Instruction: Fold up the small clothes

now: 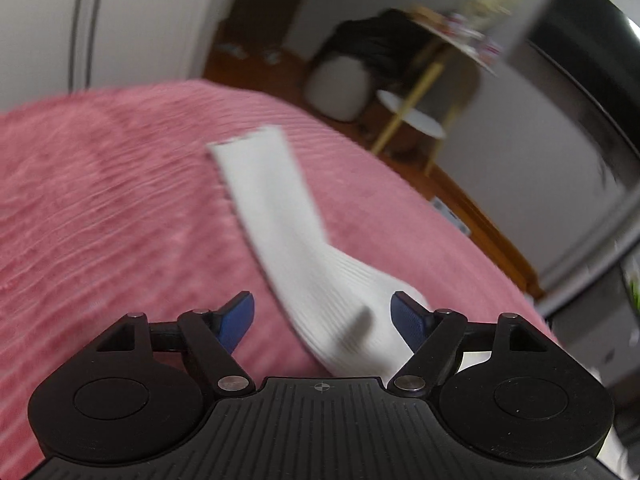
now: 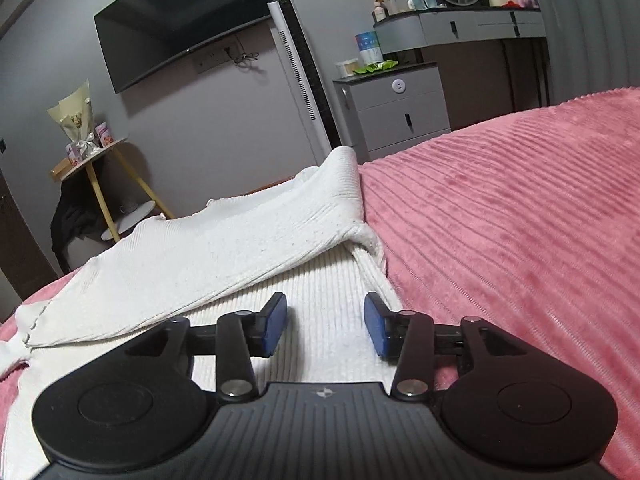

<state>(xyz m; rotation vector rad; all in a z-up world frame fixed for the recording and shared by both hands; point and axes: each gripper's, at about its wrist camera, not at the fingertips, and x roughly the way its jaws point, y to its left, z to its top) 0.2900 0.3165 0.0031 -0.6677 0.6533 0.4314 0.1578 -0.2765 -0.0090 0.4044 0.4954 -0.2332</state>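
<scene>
A white ribbed knit garment lies on a pink ribbed bedspread (image 1: pixel 100 208). In the left wrist view one long sleeve (image 1: pixel 276 204) stretches away from me, and its near end lies between the fingers of my left gripper (image 1: pixel 323 312), which is open and holds nothing. In the right wrist view the garment's body (image 2: pixel 224 248) lies flat with one sleeve folded across it. My right gripper (image 2: pixel 326 320) is open just above the body, near its right edge, holding nothing. The bedspread (image 2: pixel 520 220) shows to the right.
The bed's far edge drops to a wooden floor (image 1: pixel 480 216). Beyond it stand a small round side table with yellow legs (image 2: pixel 100 168), a wall TV (image 2: pixel 180 24), a tall white tower unit (image 2: pixel 304 76) and grey drawers (image 2: pixel 400 116).
</scene>
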